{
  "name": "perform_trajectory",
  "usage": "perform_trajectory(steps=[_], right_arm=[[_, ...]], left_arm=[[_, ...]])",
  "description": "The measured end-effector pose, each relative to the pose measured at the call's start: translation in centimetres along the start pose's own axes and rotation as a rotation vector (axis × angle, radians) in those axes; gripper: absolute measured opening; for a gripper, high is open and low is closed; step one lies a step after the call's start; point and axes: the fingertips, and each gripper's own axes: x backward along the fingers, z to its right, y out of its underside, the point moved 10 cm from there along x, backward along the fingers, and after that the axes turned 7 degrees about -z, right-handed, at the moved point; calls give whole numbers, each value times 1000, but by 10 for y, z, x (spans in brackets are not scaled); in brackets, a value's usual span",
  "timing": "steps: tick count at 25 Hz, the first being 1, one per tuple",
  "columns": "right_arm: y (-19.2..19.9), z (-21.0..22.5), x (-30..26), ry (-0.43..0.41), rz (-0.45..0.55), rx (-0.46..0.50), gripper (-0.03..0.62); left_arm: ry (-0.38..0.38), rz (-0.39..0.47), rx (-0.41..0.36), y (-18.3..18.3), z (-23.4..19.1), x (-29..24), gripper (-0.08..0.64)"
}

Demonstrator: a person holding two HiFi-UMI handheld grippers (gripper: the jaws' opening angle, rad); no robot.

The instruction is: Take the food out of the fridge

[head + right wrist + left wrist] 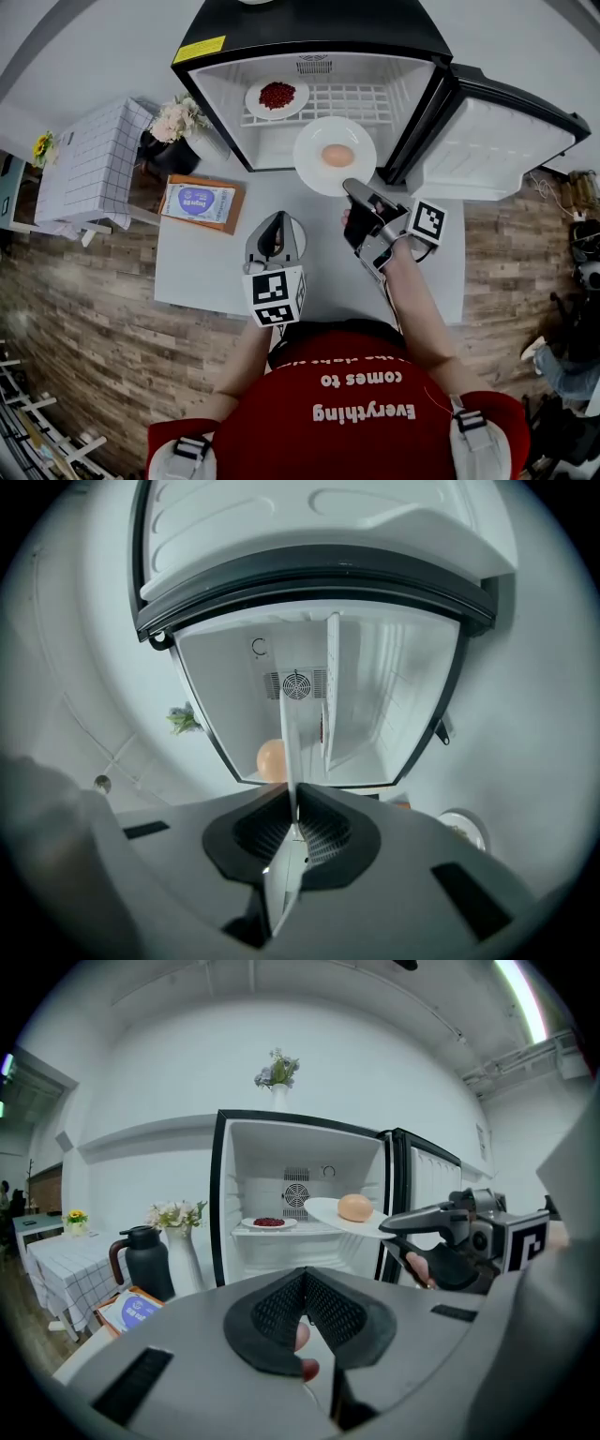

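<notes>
while the right gripper (350,186) pinches the plate (314,148) by its near rim, the table (206,267) lies below it; left gripper (278,221) closed, empty.

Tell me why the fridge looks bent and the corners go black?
Head view: the wide lens bows the fridge and the floor planks outward. Left gripper view: black rounded corners, and a ceiling light strip glares white. Right gripper view: the fridge door curves overhead, and the edges fade dark.
</notes>
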Motion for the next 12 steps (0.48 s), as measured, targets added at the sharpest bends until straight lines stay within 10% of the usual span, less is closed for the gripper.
perform_trajectory(steps=[12], right_arm=[[48, 41, 62, 89, -63, -27, 29]], left_arm=[[29, 17, -19, 4, -3, 16, 8]])
